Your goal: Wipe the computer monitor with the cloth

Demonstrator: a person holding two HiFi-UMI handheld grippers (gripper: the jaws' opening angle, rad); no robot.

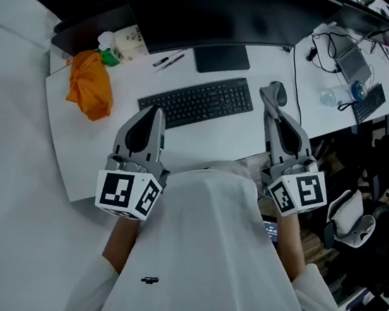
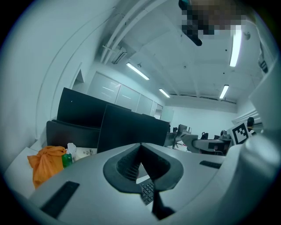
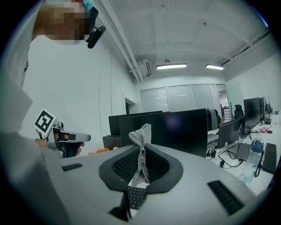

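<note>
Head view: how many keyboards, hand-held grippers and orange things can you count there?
Keyboards: 2
Hand-held grippers: 2, left and right
Orange bundle: 1
Total: 5

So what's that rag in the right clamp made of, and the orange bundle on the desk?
The cloth in the right gripper looks like grey woven or knitted fabric, matte, with a ribbed texture. The orange bundle looks soft and crumpled: thin fabric or plastic, I can't tell.
</note>
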